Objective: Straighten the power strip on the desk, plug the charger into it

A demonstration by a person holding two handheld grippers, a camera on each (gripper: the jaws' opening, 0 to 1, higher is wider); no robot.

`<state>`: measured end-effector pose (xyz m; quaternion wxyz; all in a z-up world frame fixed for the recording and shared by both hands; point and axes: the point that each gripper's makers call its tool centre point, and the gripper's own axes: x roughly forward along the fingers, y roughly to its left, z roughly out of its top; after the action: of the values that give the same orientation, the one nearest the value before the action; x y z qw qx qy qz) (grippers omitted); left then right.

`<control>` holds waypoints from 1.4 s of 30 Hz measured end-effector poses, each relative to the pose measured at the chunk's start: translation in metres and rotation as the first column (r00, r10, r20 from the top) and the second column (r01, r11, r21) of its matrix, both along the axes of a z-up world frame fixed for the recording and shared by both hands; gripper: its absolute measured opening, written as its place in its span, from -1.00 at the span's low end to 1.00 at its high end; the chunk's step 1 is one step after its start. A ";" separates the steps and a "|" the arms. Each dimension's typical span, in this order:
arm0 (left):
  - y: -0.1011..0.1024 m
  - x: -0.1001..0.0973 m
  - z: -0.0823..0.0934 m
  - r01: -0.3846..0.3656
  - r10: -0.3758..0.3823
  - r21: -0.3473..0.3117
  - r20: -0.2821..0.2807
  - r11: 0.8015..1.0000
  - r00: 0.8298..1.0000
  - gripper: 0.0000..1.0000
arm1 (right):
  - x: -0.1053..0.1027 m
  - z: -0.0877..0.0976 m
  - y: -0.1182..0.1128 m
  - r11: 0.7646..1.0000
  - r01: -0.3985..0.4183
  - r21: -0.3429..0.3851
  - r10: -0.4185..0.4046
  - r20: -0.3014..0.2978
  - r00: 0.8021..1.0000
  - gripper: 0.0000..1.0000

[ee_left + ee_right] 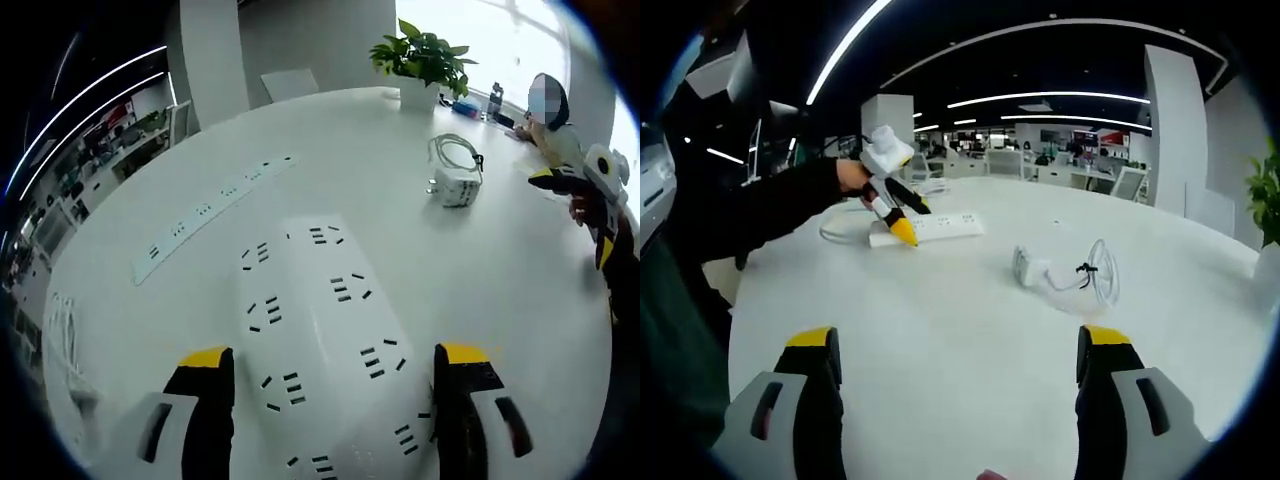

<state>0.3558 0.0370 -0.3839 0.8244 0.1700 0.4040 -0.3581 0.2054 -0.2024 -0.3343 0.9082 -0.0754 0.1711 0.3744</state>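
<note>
The white power strip (320,330) lies on the white desk (520,330), running lengthwise between the jaws of my left gripper (335,385). Those jaws press against its two long sides. From the right gripper view, the power strip (945,226) rests flat, with the left gripper (908,220) at its left end and a sleeved arm behind it. The white charger (455,186) with its coiled cable sits further off, to the right; the charger (1032,268) lies ahead of my right gripper (960,350), which is open and holds nothing. The right gripper (578,215) hovers at the desk's right edge.
A flat row of sockets (210,215) is set into the desk, left of the strip. The strip's cord (840,236) loops off its left end. A potted plant (425,60), a bottle (495,100) and a seated person (552,125) are at the far side.
</note>
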 end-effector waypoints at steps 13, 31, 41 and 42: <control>-0.002 -0.001 0.000 -0.033 0.032 -0.019 -0.031 0.999 0.999 0.53 | -0.001 -0.002 0.000 1.000 -0.001 0.000 0.001 -0.005 1.000 0.97; -0.003 0.000 -0.001 -0.039 0.038 -0.008 -0.034 0.999 0.999 0.52 | -0.001 -0.004 0.001 1.000 -0.003 -0.003 0.003 -0.008 1.000 0.97; -0.005 -0.001 -0.001 -0.010 0.010 -0.002 -0.036 1.000 0.999 0.52 | -0.003 -0.004 0.007 1.000 -0.015 -0.007 0.015 -0.009 1.000 0.97; -0.006 -0.001 -0.001 -0.006 0.005 -0.001 -0.037 1.000 0.999 0.52 | -0.003 -0.004 0.007 1.000 -0.015 -0.007 0.015 -0.009 1.000 0.97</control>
<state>0.3548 0.0311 -0.3854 0.8180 0.1617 0.4192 -0.3592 0.2027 -0.1954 -0.3384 0.9043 -0.0782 0.1761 0.3808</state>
